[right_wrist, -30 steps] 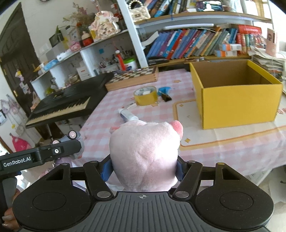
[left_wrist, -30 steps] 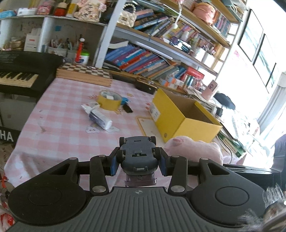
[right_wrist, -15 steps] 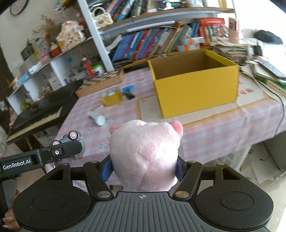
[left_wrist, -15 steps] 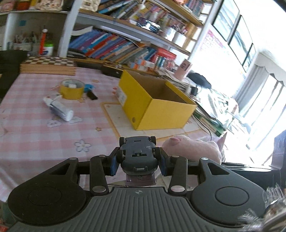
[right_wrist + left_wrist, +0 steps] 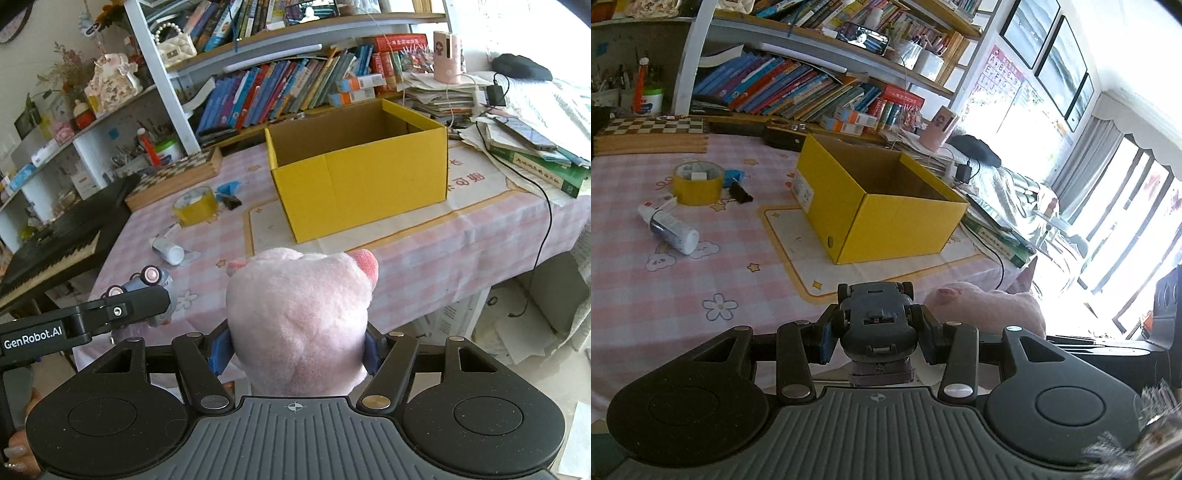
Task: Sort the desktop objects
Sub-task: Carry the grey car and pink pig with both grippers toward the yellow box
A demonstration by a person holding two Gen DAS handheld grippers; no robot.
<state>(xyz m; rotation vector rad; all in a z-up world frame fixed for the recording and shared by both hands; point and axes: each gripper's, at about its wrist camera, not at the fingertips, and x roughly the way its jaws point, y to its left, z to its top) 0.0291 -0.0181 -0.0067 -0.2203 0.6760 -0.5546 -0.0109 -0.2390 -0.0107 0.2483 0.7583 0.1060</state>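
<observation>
Desk (image 5: 665, 295) under pink check cloth, bookshelves behind. Left tool (image 5: 875, 328) clamped on toy car (image 5: 875, 314); right tool (image 5: 295, 347) clamped on pink plush (image 5: 299, 317). Carry step. Next: bring both over the open yellow box (image 5: 362, 184), release.

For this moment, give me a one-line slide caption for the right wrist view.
Right gripper holds a pink plush pig facing the open yellow box.

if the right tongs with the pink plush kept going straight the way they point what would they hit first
Probably the near wall of the yellow box, which sits dead ahead past the pink plush; depth is unclear, so they might meet the tablecloth before it.
</observation>
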